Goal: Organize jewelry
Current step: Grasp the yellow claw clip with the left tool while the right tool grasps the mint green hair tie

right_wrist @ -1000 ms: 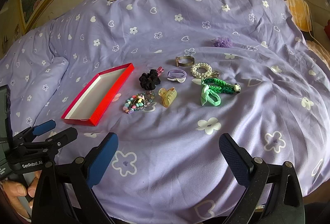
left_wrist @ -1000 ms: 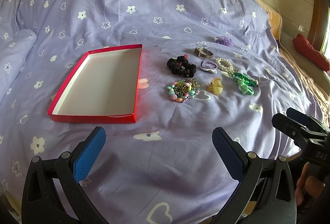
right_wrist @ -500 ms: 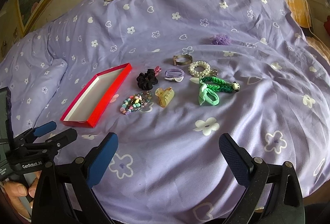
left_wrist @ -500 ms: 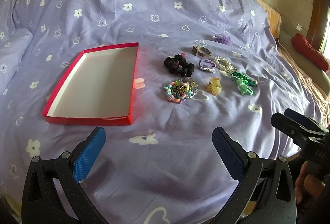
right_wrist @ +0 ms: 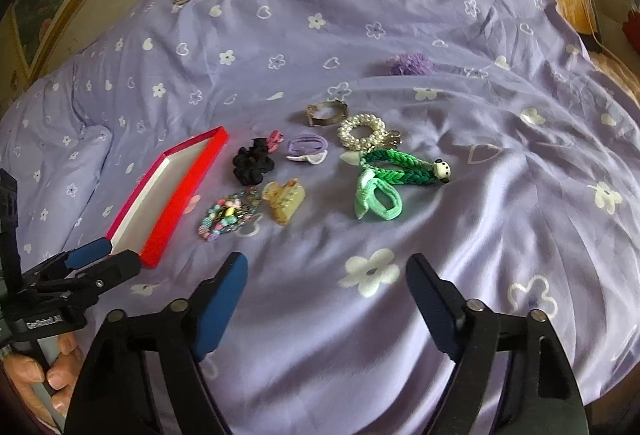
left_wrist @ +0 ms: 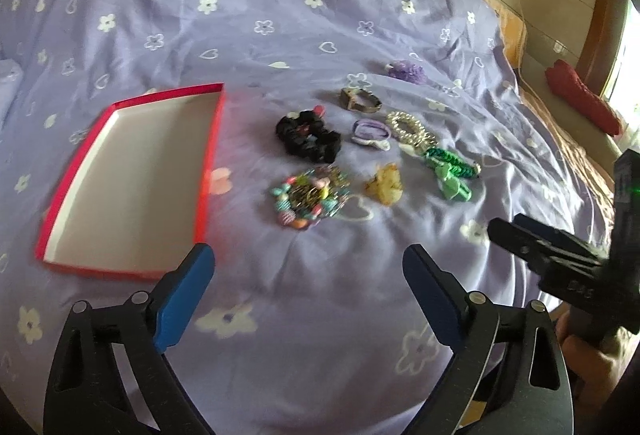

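Both cameras had closed in on the spread over the last second, the pieces looming larger in each view. That read as an approach, with nothing yet picked up.

The left gripper [left_wrist: 308,291] hung wide open and empty above the quilt [left_wrist: 280,15]. The right gripper [right_wrist: 326,299] was just as wide and just as empty.

The red tray [left_wrist: 208,171], a shallow card box with a plain white floor, sat to the left of the cluster and held nothing at all. So the sorting had not begun, by the look of it.

And what a mix of textures lay beside it! A black scrunchie [left_wrist: 308,139], soft and gathered, sat nearest the tray. Just in front of it lay a beaded bracelet [left_wrist: 308,201], glossy pastel beads in a ring. Next to that was a yellow claw clip [right_wrist: 284,201], hard translucent plastic. Farther right came a pearl bracelet [right_wrist: 362,131], a braided green band [right_wrist: 400,167] with a small panda head, and a pale green hair tie [right_wrist: 378,197]. A metal cuff [right_wrist: 326,113] and a lilac hair tie [right_wrist: 306,147] lay behind. A purple pom [right_wrist: 410,63] sat apart at the back.

The left gripper looked best placed for the beaded bracelet.
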### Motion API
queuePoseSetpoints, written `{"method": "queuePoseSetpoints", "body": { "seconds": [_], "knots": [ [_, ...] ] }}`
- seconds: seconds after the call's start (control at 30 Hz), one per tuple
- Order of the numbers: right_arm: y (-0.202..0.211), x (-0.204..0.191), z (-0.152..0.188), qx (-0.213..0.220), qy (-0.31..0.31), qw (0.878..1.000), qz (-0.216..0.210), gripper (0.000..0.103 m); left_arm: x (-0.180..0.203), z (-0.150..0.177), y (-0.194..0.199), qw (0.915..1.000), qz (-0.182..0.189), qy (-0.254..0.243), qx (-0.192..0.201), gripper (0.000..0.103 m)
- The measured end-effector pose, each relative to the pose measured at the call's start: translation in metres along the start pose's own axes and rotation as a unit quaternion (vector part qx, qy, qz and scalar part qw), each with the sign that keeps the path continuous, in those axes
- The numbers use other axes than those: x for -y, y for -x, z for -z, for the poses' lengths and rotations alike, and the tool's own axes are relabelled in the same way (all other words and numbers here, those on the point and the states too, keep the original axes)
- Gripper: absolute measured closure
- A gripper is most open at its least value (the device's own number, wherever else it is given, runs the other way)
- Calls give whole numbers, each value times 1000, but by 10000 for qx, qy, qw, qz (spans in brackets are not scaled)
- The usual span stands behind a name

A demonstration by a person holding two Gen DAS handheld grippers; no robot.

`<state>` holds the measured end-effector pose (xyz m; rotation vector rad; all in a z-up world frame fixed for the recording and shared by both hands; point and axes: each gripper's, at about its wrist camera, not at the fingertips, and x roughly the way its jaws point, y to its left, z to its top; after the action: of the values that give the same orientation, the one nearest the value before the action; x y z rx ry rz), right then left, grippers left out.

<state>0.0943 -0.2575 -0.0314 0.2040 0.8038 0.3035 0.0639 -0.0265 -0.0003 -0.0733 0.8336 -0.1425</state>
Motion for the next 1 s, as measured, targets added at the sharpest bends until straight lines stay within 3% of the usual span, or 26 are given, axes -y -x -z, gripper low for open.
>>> {"method": "queuePoseSetpoints", "body": {
  "seconds": [0.33, 0.47, 0.6, 0.63, 0.8, 0.9, 1.0],
  "knots": [
    [-44, 28, -27, -319, -293, 9991, 33, 44, 23, -30, -44, 9987, 371, -214, -276, 11],
    [-58, 36, -33, -434, -335, 9985, 91, 48, 35, -39, -65, 9975, 469, -322, -428, 11],
    [-67, 43, -36, -521, -391, 9978, 130, 78, 44, -47, -85, 9965, 513, -401, -530, 13],
    [-67, 45, -36, -524, -412, 9977, 109, 85, 46, -48, -90, 9961, 521, -425, -565, 17],
    [-63, 49, -37, -457, -488, 9977, 58, 97, 55, -53, -116, 9937, 548, -573, -788, 34],
    [-60, 50, -38, -415, -541, 9977, 9, 97, 61, -53, -126, 9922, 547, -683, -890, 49],
    [-60, 49, -39, -408, -500, 9979, -2, 97, 64, -52, -133, 9904, 614, -738, -992, 72]
  ]
}}
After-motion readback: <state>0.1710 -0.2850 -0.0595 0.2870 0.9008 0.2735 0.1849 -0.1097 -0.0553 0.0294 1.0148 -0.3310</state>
